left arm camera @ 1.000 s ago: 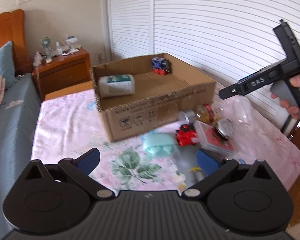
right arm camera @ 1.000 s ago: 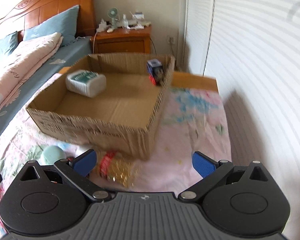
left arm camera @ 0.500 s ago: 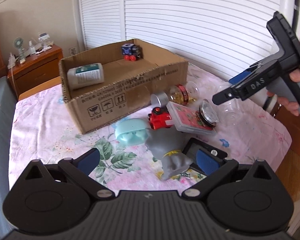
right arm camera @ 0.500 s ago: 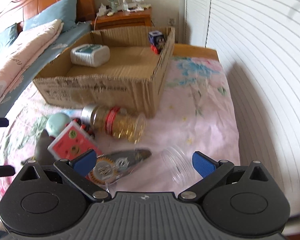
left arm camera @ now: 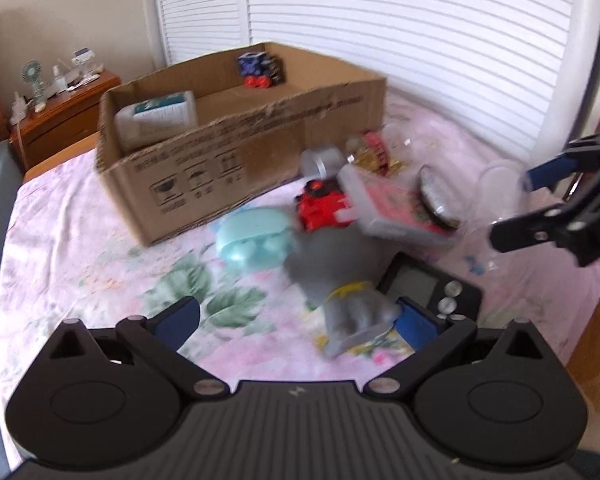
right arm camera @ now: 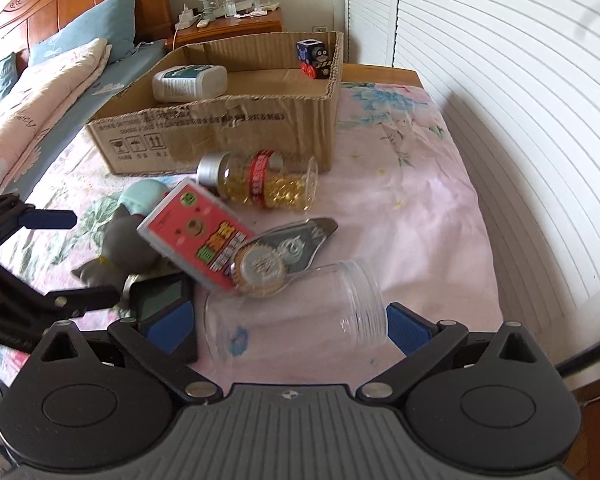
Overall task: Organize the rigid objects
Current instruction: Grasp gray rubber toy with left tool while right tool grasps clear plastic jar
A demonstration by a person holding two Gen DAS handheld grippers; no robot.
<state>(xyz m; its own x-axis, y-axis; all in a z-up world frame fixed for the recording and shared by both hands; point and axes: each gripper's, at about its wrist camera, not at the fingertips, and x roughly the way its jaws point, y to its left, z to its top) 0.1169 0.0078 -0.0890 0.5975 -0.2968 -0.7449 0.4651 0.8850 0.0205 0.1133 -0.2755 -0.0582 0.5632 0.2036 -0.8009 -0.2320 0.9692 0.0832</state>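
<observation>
A cardboard box (right arm camera: 228,136) (left arm camera: 236,156) stands on the bed with a white bottle (right arm camera: 190,82) and a blue toy train (right arm camera: 315,58) inside. In front of it lie a capsule jar (right arm camera: 264,180), a red card case (right arm camera: 196,234), a tape dispenser (right arm camera: 284,252), a clear plastic jar (right arm camera: 296,312), a grey plush (left arm camera: 340,276), a mint case (left arm camera: 252,240), a red toy (left arm camera: 324,208) and a black timer (left arm camera: 432,286). My right gripper (right arm camera: 288,326) is open around the clear jar. My left gripper (left arm camera: 296,320) is open, low over the plush.
The bed has a pink floral sheet (right arm camera: 412,184). White louvred doors (right arm camera: 500,80) run along the right. A wooden nightstand (left arm camera: 60,120) with a small fan stands behind the box. Pillows and a quilt (right arm camera: 40,92) lie to the left.
Both grippers pulled back from the box and dropped lower. The right gripper now straddles the clear jar; the left has come down near the grey plush.
</observation>
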